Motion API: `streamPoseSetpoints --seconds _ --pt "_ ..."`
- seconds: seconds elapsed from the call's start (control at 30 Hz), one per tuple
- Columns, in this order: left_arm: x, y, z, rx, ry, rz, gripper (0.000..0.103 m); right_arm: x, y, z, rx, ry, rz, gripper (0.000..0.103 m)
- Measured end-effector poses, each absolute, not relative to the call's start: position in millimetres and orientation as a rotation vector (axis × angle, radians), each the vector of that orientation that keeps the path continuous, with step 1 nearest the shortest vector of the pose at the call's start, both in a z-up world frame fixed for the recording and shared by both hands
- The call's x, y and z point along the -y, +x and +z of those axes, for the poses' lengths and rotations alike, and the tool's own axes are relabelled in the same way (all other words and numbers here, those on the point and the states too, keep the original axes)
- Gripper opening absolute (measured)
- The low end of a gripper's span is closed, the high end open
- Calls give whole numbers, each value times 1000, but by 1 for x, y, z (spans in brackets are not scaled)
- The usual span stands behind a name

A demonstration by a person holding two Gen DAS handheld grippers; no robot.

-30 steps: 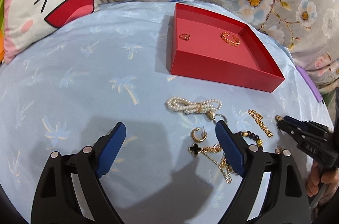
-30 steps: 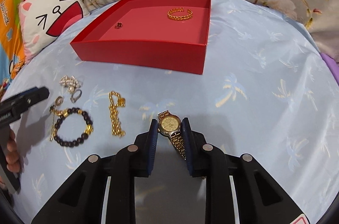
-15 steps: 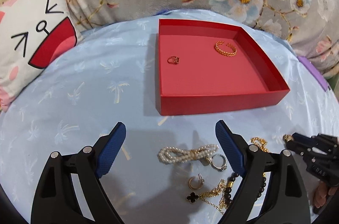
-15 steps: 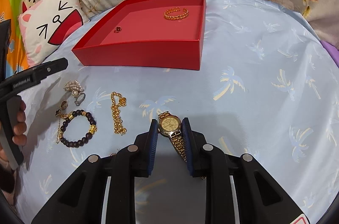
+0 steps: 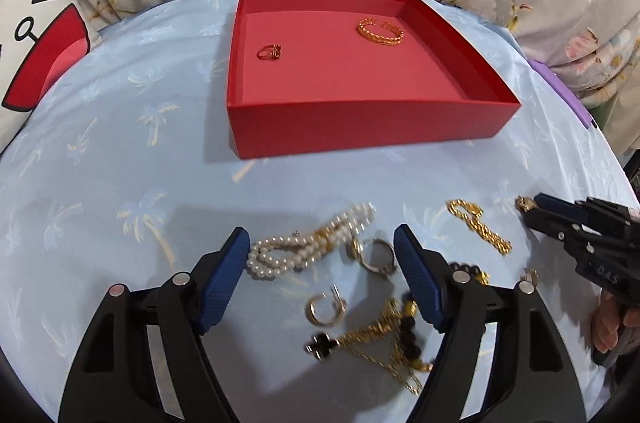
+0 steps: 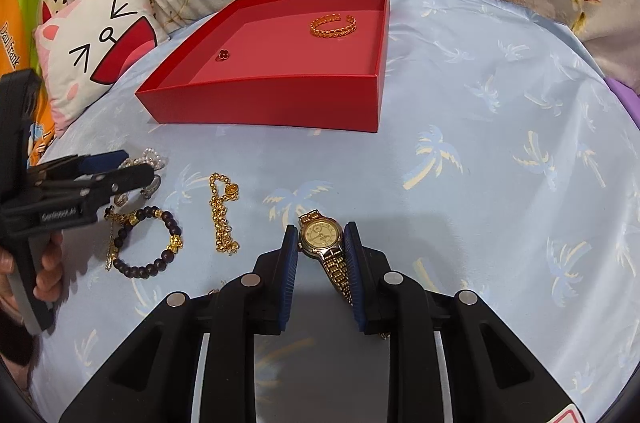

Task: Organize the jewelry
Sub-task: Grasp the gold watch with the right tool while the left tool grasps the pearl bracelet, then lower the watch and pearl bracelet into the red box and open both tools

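Since a second ago the left gripper (image 5: 322,273) has pulled back toward the near-edge pile, fingers wide, empty.

Left wrist: red tray (image 5: 372,127), two pieces inside (ring (image 5: 269,52), gold bangle (image 5: 380,31)); one pearl bracelet (image 5: 308,247) between the fingers. Centre over it before closing.

Right wrist: right gripper (image 6: 322,251) nearly closed on one watch (image 6: 320,237); lift level to the tray.

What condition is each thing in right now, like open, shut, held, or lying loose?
Left gripper: open, holding nothing, above the loose jewelry.
Right gripper: shut on the gold watch.
Red box: lidless, holding a small ring and a gold bangle.
Pearl bracelet: loose on the cloth.
Dark bead bracelet: loose on the cloth.
Gold chain: loose on the cloth.
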State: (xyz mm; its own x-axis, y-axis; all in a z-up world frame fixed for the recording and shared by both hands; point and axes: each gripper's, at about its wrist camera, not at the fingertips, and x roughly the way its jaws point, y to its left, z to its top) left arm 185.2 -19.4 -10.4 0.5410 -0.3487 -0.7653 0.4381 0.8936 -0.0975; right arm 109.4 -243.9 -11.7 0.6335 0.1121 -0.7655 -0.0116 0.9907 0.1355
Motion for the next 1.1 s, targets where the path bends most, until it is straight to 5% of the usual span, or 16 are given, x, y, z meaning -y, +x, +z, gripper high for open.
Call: streamPoseSetpoints --seconds 0.17,0.27,0.33,0.43,1.1 --pt "23 176 -11 -872 110 -445 60 244 109 -12 -882 121 70 23" --pt "23 179 -10 -872 89 -438 48 244 110 -12 -882 121 71 23" --pt "24 181 -9 -877 82 -440 30 244 110 -12 -882 121 71 23" --pt "27 180 -9 -878 87 -448 23 244 110 -12 -882 121 71 23" --pt "22 165 24 -799 44 -466 20 247 108 -9 -863 132 79 22"
